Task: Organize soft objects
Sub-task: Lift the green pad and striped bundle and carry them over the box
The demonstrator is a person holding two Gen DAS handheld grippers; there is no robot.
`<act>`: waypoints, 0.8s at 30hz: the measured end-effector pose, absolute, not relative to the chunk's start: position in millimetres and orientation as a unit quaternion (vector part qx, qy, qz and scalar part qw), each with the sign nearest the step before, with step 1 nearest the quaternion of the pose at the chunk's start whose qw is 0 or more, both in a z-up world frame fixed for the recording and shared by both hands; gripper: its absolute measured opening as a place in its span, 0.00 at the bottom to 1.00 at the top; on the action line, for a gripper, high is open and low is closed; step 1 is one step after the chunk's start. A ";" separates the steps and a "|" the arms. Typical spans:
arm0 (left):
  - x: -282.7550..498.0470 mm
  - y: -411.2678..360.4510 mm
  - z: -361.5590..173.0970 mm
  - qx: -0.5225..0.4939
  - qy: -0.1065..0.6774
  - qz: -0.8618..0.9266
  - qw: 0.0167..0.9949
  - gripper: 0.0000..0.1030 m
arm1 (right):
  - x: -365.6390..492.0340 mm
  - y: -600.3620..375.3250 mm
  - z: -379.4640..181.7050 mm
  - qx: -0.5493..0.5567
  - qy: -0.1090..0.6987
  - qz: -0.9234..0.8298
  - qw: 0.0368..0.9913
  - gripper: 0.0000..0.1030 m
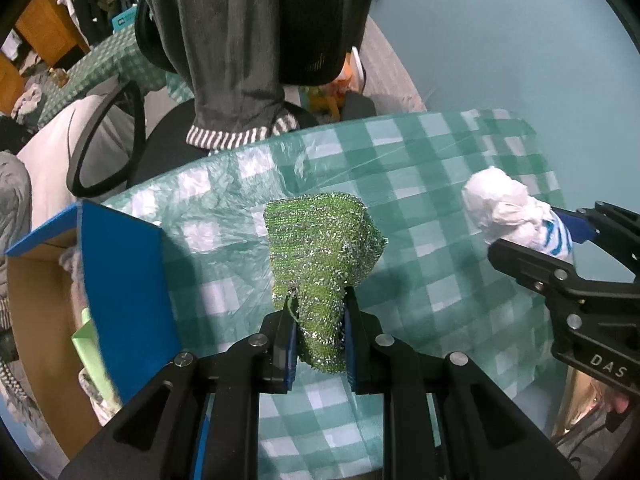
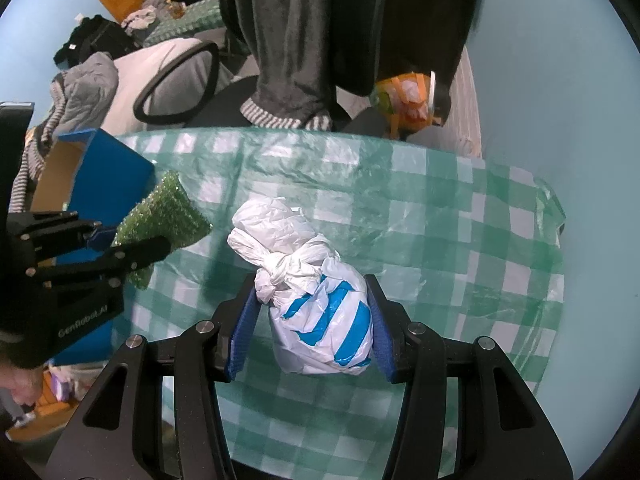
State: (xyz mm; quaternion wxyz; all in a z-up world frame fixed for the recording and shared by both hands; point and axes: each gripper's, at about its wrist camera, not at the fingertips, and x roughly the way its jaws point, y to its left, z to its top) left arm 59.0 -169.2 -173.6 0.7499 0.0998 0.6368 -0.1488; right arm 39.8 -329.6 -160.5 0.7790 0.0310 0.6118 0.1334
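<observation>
A glittery green scrub sponge (image 1: 324, 264) hangs above the checked table, pinched at its lower end by my left gripper (image 1: 320, 340), which is shut on it. The same sponge (image 2: 164, 216) and the left gripper (image 2: 116, 246) show at the left of the right wrist view. A knotted white plastic bag with blue stripes (image 2: 316, 300) sits squeezed between the blue pads of my right gripper (image 2: 312, 328), lifted off the cloth. In the left wrist view that bag (image 1: 508, 212) and the right gripper (image 1: 560, 248) appear at the right.
A green-and-white checked tablecloth (image 1: 420, 200) covers the table. An open blue cardboard box (image 1: 120, 280) holding soft items stands at the table's left edge. Behind the table is an office chair (image 1: 108, 148) draped with a dark garment (image 1: 232, 40). A light blue wall is at the right.
</observation>
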 end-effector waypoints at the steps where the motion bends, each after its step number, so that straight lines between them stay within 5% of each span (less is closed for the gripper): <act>1: 57.6 -167.8 -169.2 0.099 0.634 -0.150 0.752 0.18 | 39.0 -327.5 -156.6 0.030 0.610 0.134 0.781 0.49; 24: 20.2 -102.8 -98.4 0.086 0.594 -0.150 0.785 0.18 | 22.0 -267.0 -81.3 0.017 0.574 0.156 0.804 0.49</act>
